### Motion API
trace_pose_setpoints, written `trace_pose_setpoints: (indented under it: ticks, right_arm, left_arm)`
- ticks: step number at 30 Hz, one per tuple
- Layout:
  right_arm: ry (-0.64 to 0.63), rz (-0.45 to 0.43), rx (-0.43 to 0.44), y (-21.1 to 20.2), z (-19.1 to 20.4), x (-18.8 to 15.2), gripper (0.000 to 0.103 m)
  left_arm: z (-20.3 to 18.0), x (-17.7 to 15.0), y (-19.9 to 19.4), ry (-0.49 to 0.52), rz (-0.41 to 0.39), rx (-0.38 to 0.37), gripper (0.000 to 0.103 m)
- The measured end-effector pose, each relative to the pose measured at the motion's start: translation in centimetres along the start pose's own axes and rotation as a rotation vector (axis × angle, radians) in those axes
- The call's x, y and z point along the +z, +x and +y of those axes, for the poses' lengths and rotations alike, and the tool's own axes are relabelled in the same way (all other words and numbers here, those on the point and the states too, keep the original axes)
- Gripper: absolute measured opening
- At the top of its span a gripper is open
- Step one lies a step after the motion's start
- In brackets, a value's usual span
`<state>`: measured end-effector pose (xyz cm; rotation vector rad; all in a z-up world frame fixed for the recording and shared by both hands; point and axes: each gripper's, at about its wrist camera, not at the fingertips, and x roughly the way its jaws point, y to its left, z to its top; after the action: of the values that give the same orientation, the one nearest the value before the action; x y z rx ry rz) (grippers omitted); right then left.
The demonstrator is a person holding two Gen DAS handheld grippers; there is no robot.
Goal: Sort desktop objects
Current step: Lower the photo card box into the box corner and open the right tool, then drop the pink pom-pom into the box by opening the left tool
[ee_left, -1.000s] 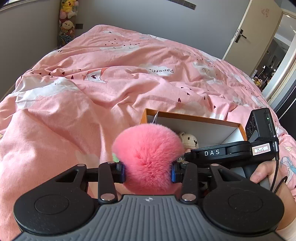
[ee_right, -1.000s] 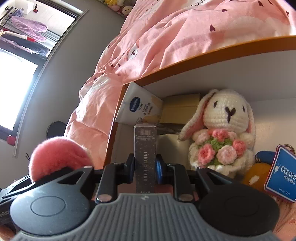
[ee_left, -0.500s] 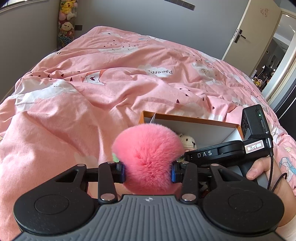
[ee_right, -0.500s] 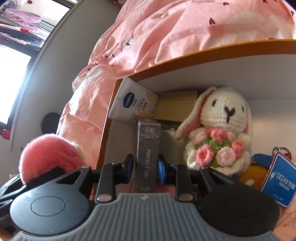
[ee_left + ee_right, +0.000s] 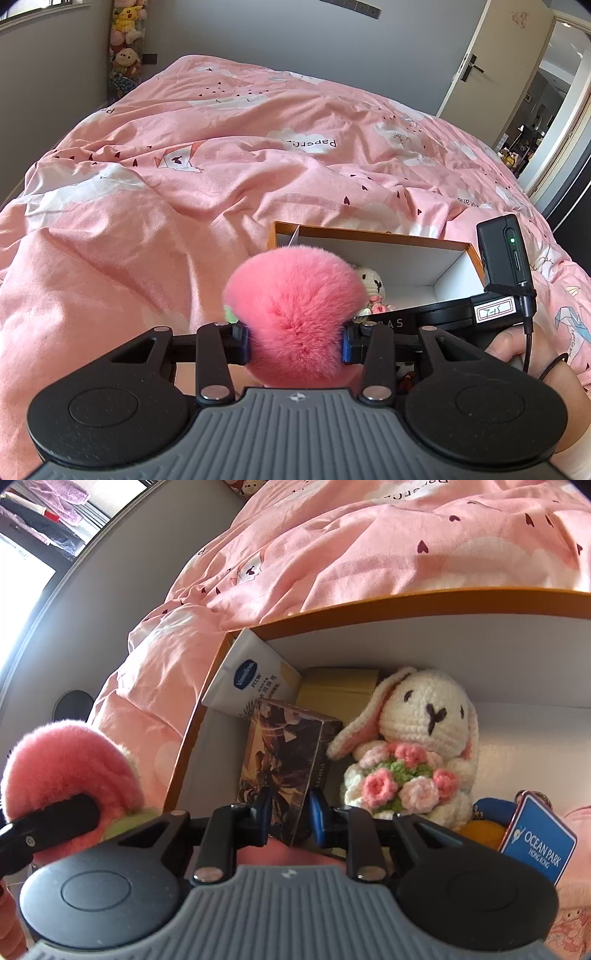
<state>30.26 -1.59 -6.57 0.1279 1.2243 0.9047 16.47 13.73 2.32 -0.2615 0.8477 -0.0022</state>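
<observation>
While left jaws stay clamped on pompom (image 5: 295, 314) | right jaws re-closed on card box (image 5: 280, 768) — now twisted

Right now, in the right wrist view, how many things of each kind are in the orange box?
Soft toys: 1, crochet rabbit
Tubes: 1, cream tube
Cartons: 2, card box, tan carton
Key tags: 1, Ocean Park tag
Partly hidden blue-and-orange item: 1
Total: 6

Two black grippers, each with a ribbed grey hood between round black discs, silver screw heads on the finger links. Left gripper (image 5: 294, 341): blue pads (image 5: 347, 342). Right gripper (image 5: 290, 814): same build, blue pads (image 5: 317, 814). From the left view, white letters on the right tool's black bar, a handwritten label (image 5: 494, 310), a black box (image 5: 504, 254) with a green light, a thin black cable (image 5: 528, 345).
</observation>
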Motion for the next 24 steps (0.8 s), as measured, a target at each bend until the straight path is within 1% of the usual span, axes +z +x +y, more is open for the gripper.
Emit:
trace_pose_setpoints:
  ticks: [3, 7, 10, 15, 17, 20, 22, 24]
  right_arm:
    - [-0.016, -0.027, 0.006, -1.8, -0.2, -0.4, 0.026]
    - [-0.052, -0.105, 0.0, -5.9, -0.4, -1.1, 0.027]
    - [-0.07, -0.179, -0.069, -8.9, -1.0, -1.6, 0.028]
    - [-0.076, -0.266, -0.177, -12.5, -2.7, -2.8, 0.03]
    - [-0.083, -0.296, -0.23, -13.3, -3.3, -3.2, 0.033]
    - [-0.095, -0.325, -0.296, -13.8, -4.0, -3.9, 0.034]
    - [-0.096, -0.333, -0.316, -13.8, -4.4, -4.2, 0.034]
    - [-0.091, -0.335, -0.32, -13.7, -4.8, -4.3, 0.034]
  left_arm:
    - [-1.0, 0.2, -0.1, 0.035, -0.014, -0.012, 0.047]
    - [-2.3, 0.7, 0.1, 0.069, -0.02, -0.049, 0.047]
    - [-3.6, 1.1, 0.8, 0.089, -0.021, -0.081, 0.047]
    - [-6.3, 2.1, 2.7, 0.125, -0.01, -0.155, 0.047]
    - [-7.5, 2.4, 3.8, 0.141, -0.003, -0.181, 0.047]
    - [-9.1, 2.7, 5.9, 0.158, 0.02, -0.213, 0.047]
    - [-10.1, 2.8, 7.5, 0.169, 0.035, -0.224, 0.047]
    - [-10.8, 2.9, 9.0, 0.18, 0.05, -0.214, 0.047]
